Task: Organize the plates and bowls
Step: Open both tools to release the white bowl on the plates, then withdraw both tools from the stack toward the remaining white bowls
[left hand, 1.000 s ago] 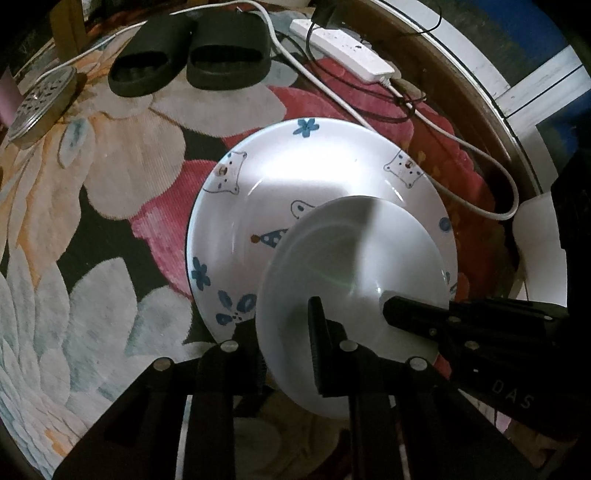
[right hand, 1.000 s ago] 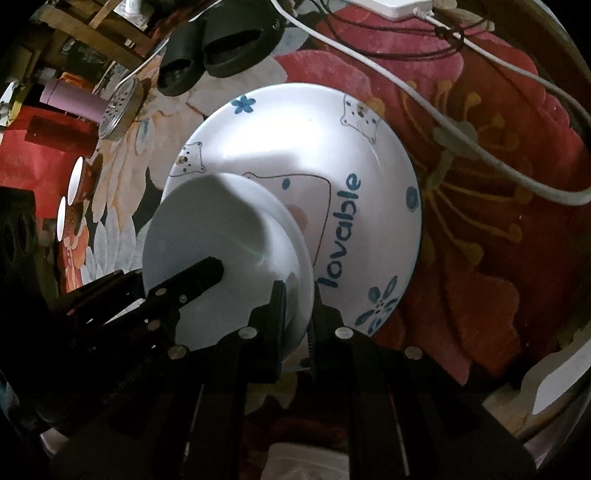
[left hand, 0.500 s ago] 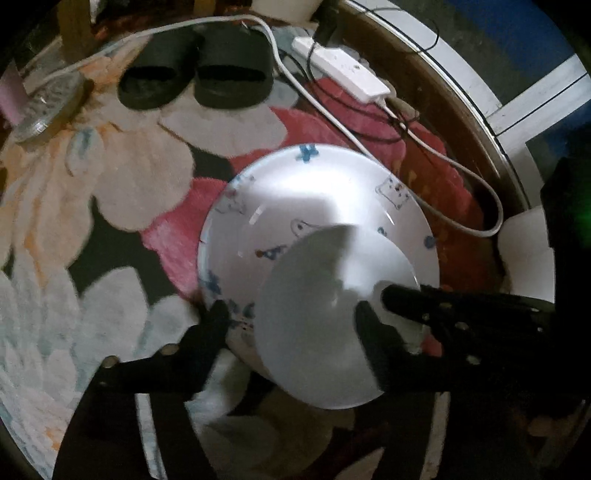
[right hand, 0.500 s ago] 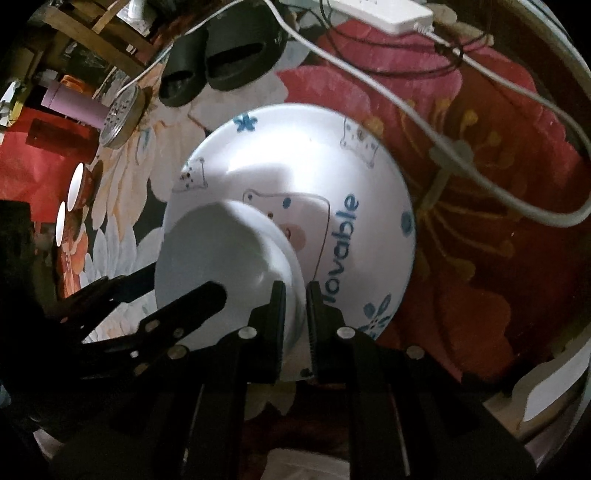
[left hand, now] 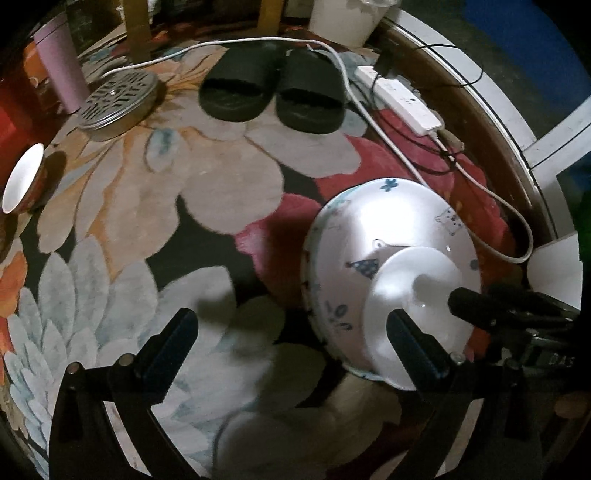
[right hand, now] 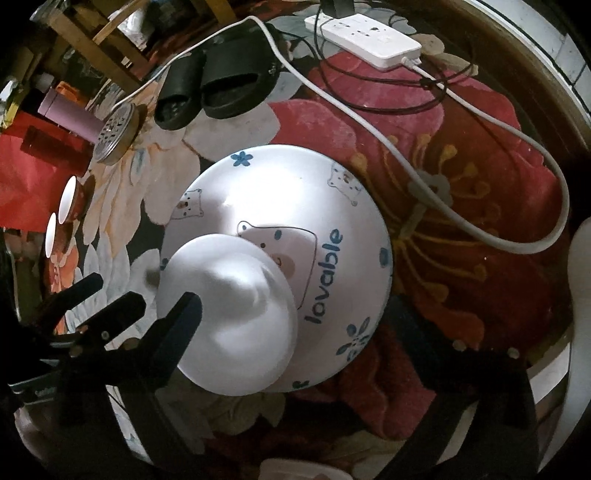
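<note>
Dim room; a floral red-and-cream rug (left hand: 221,184) covers the floor. Both grippers' jaws have just been opening: left gripper (left hand: 295,343) and right gripper (right hand: 332,332) fingers stand apart, gripping nothing. The small plain white ceramic plate (right hand: 236,325) rests on the large bear-printed white plate (right hand: 325,206) on the rug. Likely rigid, glazed-slippery, breakable: grip by the rim.

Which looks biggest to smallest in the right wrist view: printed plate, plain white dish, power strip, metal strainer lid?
1. printed plate
2. plain white dish, lying on the plate and nearer the camera, so it may look oversized
3. power strip
4. metal strainer lid, seen edge-on, so close to the strip and unsure
</note>
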